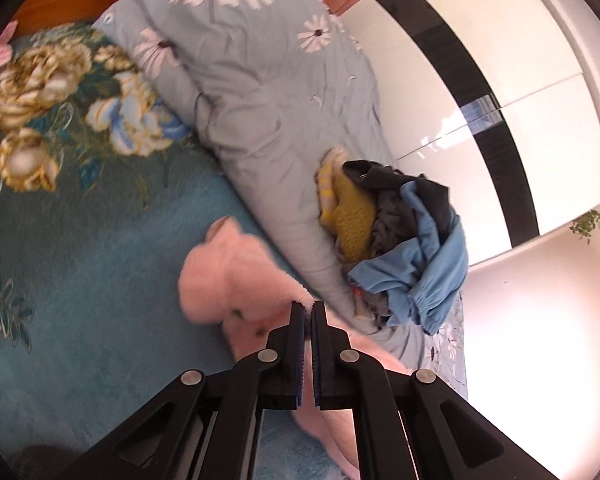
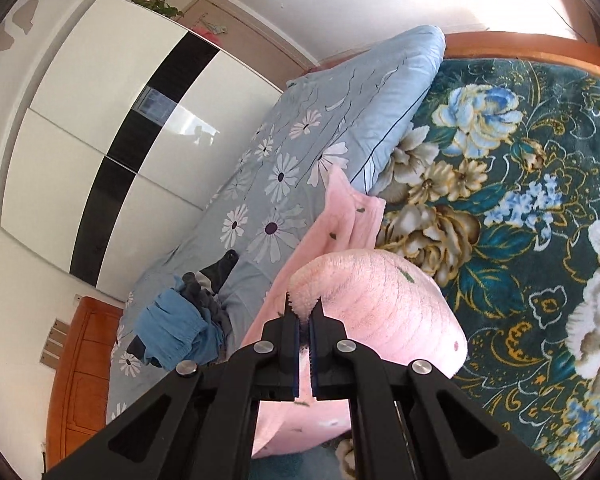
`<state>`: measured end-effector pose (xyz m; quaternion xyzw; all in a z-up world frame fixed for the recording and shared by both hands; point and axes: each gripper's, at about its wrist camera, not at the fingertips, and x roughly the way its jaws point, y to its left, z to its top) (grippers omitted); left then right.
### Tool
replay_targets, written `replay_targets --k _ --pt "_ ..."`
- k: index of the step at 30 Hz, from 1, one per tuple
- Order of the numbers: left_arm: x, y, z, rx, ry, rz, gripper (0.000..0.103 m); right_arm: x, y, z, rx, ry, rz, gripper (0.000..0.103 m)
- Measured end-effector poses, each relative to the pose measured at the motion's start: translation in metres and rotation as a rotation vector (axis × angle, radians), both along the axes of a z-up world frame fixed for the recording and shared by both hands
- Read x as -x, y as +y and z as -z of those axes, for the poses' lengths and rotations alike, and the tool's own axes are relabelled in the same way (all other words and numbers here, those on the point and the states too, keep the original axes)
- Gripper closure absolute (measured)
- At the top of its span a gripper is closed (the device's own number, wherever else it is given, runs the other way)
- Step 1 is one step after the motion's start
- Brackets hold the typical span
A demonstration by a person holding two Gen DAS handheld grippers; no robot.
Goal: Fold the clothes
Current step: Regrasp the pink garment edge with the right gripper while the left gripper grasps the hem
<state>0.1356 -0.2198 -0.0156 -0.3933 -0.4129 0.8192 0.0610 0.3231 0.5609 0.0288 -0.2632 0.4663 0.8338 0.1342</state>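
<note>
Fleecy pink garment is clamped in both my left tongs and right tongs. Its plush edge could slip free, since each bite looks shallow.

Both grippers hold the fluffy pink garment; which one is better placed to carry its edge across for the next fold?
Probably the right gripper: it pinches a raised, clearly visible fold of the fluffy pink garment. The left gripper also looks shut on it, but its view is blurred.
</note>
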Motion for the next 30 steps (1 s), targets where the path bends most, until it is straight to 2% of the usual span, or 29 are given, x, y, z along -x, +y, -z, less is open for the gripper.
replay_targets --k 3,5,8,12,16,20,22,24,26,27,28,30 --pt "0.038 0.02 -0.006 0.078 -0.01 0.05 0.1 0.028 0.015 0.005 -0.03 -0.069 -0.005 0.1" --pt "0.074 0.037 0.001 0.11 -0.062 0.082 0.1 0.054 0.024 0.019 -0.024 -0.127 -0.002 0.1" --pt "0.121 0.059 0.021 0.157 -0.157 0.126 0.1 0.091 0.036 0.046 -0.003 -0.208 0.011 0.1" --pt "0.172 0.09 0.05 0.257 -0.233 0.18 0.1 0.135 0.048 0.078 0.02 -0.28 0.034 0.1" --pt "0.201 0.102 0.079 0.277 -0.286 0.196 0.097 0.173 0.056 0.101 -0.002 -0.348 0.04 0.1" --pt "0.209 0.105 0.101 0.256 -0.331 0.218 0.095 0.199 0.057 0.124 -0.019 -0.412 0.03 0.099" --pt "0.203 0.1 0.104 0.211 -0.33 0.227 0.09 0.208 0.055 0.133 -0.03 -0.434 0.019 0.098" --pt "0.19 0.092 0.101 0.163 -0.312 0.234 0.071 0.212 0.052 0.138 -0.033 -0.435 -0.001 0.098" --pt "0.173 0.079 0.093 0.167 -0.283 0.215 0.064 0.215 0.05 0.138 -0.044 -0.44 -0.02 0.097" --pt "0.164 0.072 0.087 0.177 -0.272 0.196 0.061 0.216 0.048 0.137 -0.053 -0.442 -0.029 0.092" --pt "0.153 0.063 0.082 0.189 -0.265 0.166 0.059 0.215 0.046 0.134 -0.057 -0.433 -0.038 0.08" --pt "0.129 0.047 0.079 0.193 -0.266 0.094 0.051 0.206 0.041 0.122 -0.061 -0.379 -0.057 0.065"
